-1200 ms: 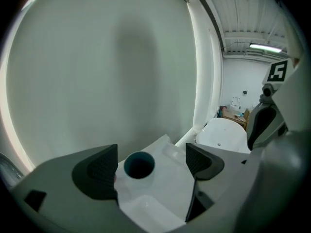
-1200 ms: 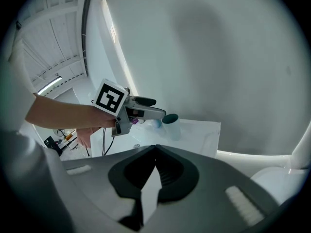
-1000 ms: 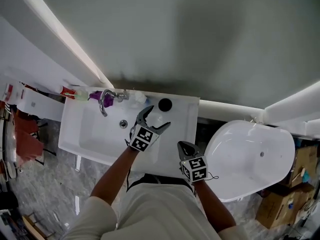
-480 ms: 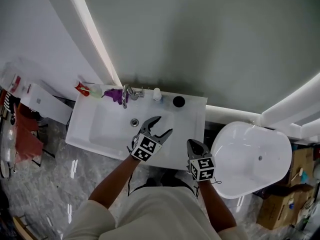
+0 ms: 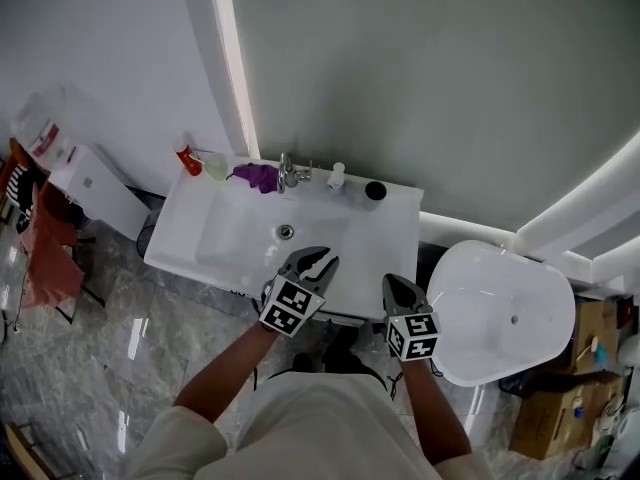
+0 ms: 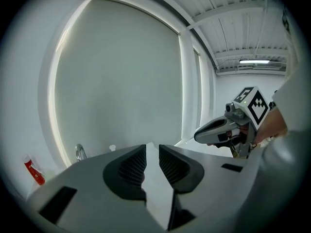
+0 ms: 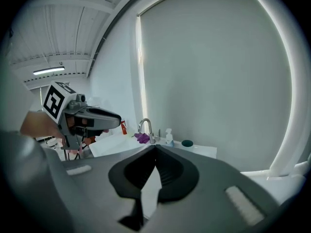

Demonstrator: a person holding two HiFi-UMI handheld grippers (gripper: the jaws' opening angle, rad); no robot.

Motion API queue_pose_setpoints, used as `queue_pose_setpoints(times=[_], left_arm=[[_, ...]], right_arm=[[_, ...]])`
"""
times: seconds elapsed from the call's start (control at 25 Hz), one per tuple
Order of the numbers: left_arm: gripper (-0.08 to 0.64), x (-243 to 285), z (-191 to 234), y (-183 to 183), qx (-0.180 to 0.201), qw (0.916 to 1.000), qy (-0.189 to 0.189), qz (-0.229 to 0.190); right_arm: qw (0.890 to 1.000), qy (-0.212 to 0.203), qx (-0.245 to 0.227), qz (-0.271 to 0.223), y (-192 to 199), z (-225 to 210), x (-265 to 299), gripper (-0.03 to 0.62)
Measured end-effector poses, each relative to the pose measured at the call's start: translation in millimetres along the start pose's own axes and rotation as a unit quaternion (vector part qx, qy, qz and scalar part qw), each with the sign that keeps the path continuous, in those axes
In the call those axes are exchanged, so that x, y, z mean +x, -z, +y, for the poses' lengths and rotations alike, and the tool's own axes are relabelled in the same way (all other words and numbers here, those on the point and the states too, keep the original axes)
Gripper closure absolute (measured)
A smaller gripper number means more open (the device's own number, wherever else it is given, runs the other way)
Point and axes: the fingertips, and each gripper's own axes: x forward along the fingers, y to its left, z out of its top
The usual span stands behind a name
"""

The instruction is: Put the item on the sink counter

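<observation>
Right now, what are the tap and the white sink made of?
The tap looks like shiny metal, probably chrome-plated, because it is silvery and catches the light. The sink looks like glazed ceramic, or maybe a smooth resin, because it is plain white, glossy and has soft rounded edges. Looks alone cannot settle which.

The back edge of the counter [image 5: 392, 260] is taken up by a red tube [image 5: 185, 157], a purple cloth [image 5: 258, 176], the tap [image 5: 288, 171], a bottle [image 5: 337, 176] and a dark cup [image 5: 375, 190]. The strip right of the basin [image 5: 235, 240] is left bare.
</observation>
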Motion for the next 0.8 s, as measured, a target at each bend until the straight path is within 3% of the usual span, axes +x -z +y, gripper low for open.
queue_pose_setpoints(times=[0.36, 0.6, 0.8], left_arm=[[0.552, -56, -27, 6, -0.028, 0.9995, 0.010, -0.008], [0.552, -61, -49, -9, -0.016, 0.9996, 0.011, -0.020], [0.552, -64, -67, -22, -0.056, 0.9978, 0.004, -0.037]], right_arm=[[0.999, 0.006, -0.002, -0.040, -20, 29, -54, 0.581], [0.998, -0.014, -0.021, -0.052, -31, 22, -74, 0.581], [0.998, -0.015, -0.011, -0.063, -39, 1, -90, 0.581]])
